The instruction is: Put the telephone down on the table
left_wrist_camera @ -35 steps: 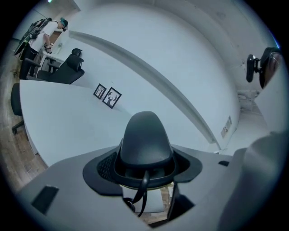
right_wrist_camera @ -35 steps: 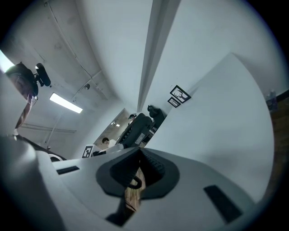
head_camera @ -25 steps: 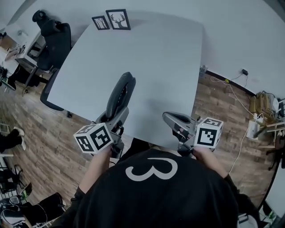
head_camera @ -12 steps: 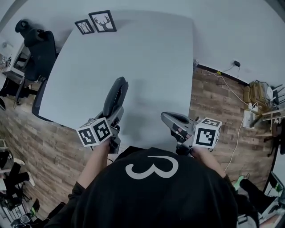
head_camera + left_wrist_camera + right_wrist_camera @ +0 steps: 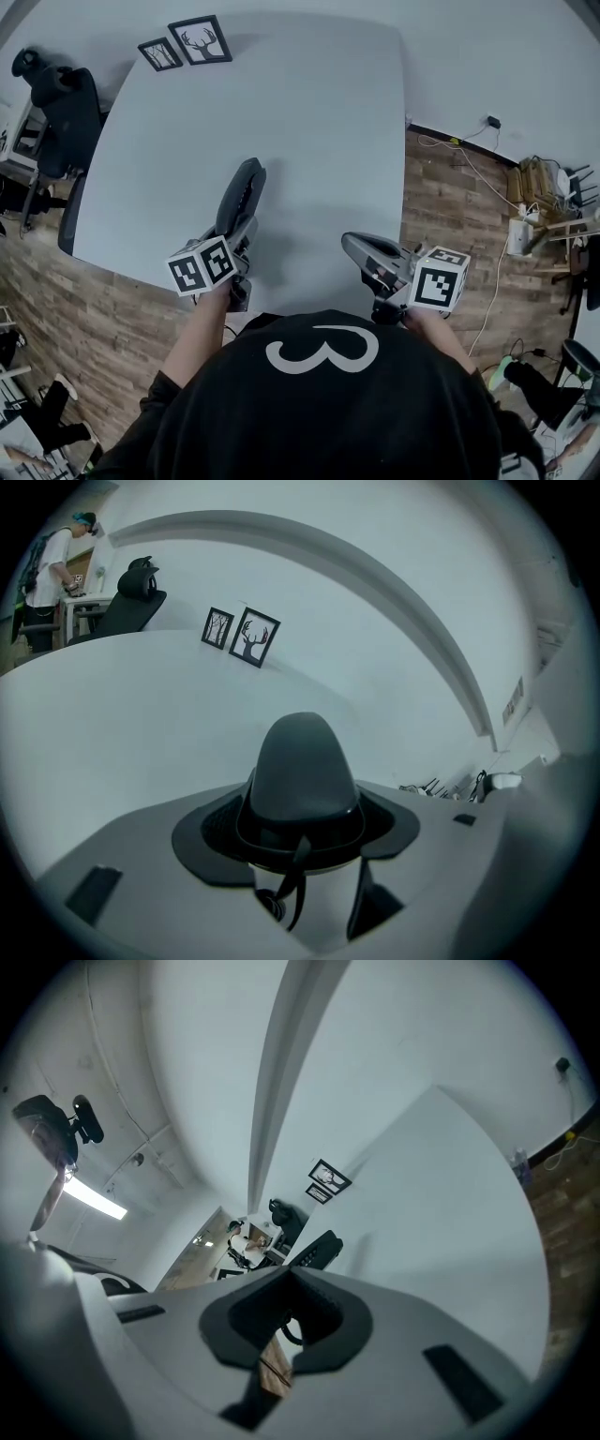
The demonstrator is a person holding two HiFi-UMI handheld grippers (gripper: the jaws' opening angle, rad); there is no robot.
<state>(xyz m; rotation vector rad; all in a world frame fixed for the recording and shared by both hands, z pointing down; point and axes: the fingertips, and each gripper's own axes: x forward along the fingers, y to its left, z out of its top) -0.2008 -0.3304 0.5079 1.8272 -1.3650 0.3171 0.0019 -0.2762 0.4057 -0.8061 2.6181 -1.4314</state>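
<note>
Hardly anything had been shifted over the last second: the telephone (image 5: 240,195) was still clamped at its lower end in the left tongs (image 5: 236,234), which were spread wide round it. It was held tilted above the counter (image 5: 319,122), well short of the framed pictures (image 5: 187,45), apparently so that it could be lowered flat. Farther again from those pictures, the right tongs (image 5: 354,246) were kept drawn together on nothing, presumably as unneeded.

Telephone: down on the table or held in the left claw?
Held: the left claw clamps the telephone, which juts out above the table, casting a shadow.
</note>
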